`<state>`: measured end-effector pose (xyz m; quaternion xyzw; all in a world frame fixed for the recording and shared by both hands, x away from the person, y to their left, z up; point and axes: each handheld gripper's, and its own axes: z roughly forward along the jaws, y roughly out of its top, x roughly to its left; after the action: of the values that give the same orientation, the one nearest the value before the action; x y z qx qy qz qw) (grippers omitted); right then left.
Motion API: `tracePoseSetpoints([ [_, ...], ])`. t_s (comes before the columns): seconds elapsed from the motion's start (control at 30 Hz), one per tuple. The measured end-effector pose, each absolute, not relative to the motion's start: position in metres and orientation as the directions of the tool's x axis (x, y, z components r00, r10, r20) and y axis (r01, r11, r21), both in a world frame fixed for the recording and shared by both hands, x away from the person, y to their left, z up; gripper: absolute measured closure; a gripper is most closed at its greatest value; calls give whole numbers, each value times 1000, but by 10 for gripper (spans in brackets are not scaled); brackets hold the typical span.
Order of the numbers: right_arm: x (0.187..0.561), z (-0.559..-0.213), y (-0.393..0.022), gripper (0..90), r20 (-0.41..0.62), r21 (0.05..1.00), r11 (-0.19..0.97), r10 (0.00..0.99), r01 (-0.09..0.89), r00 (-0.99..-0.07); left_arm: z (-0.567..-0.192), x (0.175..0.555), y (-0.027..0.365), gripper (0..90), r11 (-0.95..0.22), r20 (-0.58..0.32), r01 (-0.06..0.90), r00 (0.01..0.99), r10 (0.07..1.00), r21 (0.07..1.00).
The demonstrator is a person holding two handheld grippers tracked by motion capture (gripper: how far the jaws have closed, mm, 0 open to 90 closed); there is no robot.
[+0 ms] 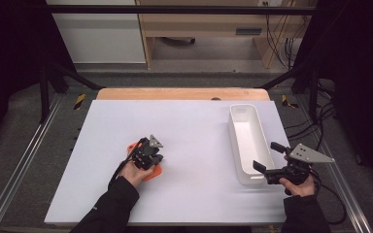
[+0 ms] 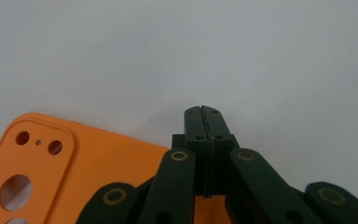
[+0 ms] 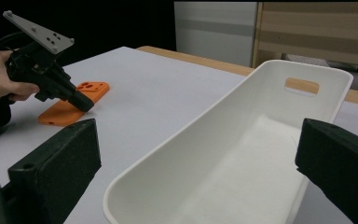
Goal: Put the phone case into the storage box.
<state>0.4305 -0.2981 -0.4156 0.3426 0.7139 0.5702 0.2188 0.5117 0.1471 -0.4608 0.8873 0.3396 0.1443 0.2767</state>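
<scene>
Orange phone case lying flat on the white worktop, well to the left of the long white bin. Left gripper rests over the case, its fingers pressed together with nothing between them, tips at the case's edge. Right gripper waits at the bin's near end, fingers spread wide and empty. Step in hand, as judged: approach to the case before any grasp. The next move calls for parting the left fingers and pinching one edge of the thin case.
</scene>
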Motion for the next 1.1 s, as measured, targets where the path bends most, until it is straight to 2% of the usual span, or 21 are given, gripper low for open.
tracePoseSetpoints([
  [1.1,431,-416,-297,4,78,962,121,735,244,-674,-456,475,185,900,-644,80,518,741,666,563],
])
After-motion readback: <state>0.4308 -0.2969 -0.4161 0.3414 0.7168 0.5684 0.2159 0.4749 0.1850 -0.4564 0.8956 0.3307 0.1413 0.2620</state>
